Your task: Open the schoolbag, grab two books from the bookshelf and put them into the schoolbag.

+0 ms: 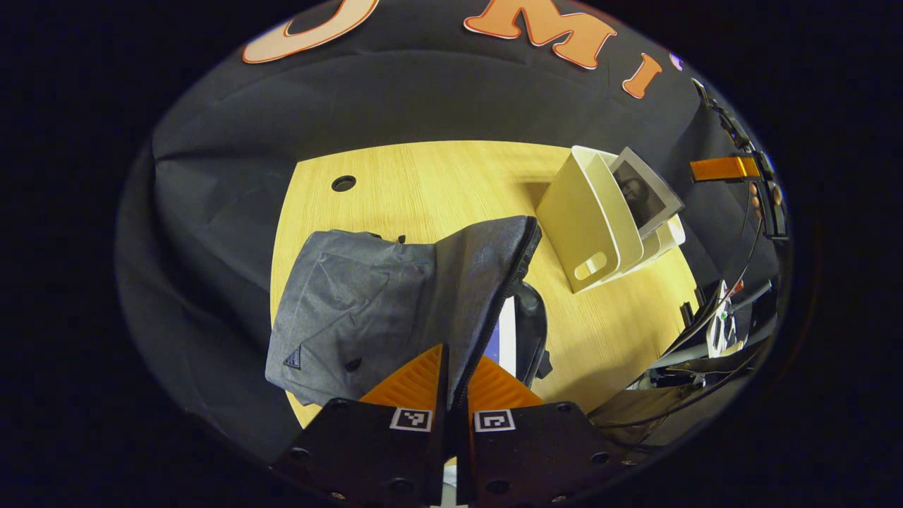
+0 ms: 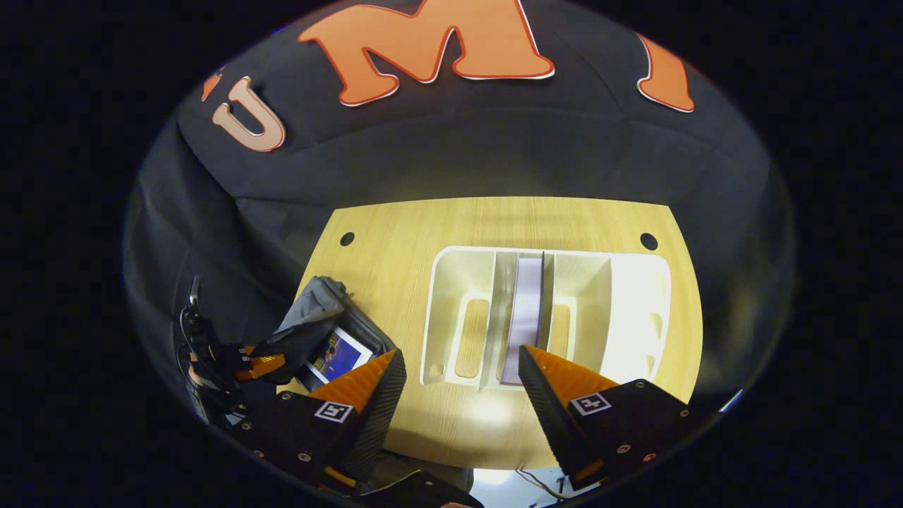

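The grey schoolbag (image 1: 353, 303) lies on the wooden table, and my left gripper (image 1: 455, 374) is shut on the zipper edge of its flap, holding the flap lifted. Under the flap a book with a blue cover (image 1: 505, 335) lies inside the bag. The white bookshelf (image 1: 589, 226) stands to the right, with one book (image 1: 638, 194) leaning in it. In the right gripper view my right gripper (image 2: 458, 384) is open just in front of the bookshelf (image 2: 628, 310), lined up near the upright book (image 2: 526, 310). The schoolbag (image 2: 317, 310), the blue book (image 2: 337, 355) and the left gripper (image 2: 261, 365) sit at the lower left.
The wooden table (image 1: 437, 183) has a round cable hole (image 1: 343, 183) near its far edge. Cables and equipment (image 1: 712, 339) crowd the area past the table's right edge. Black cloth surrounds the table. Bare tabletop (image 2: 395, 275) lies between the bag and the bookshelf.
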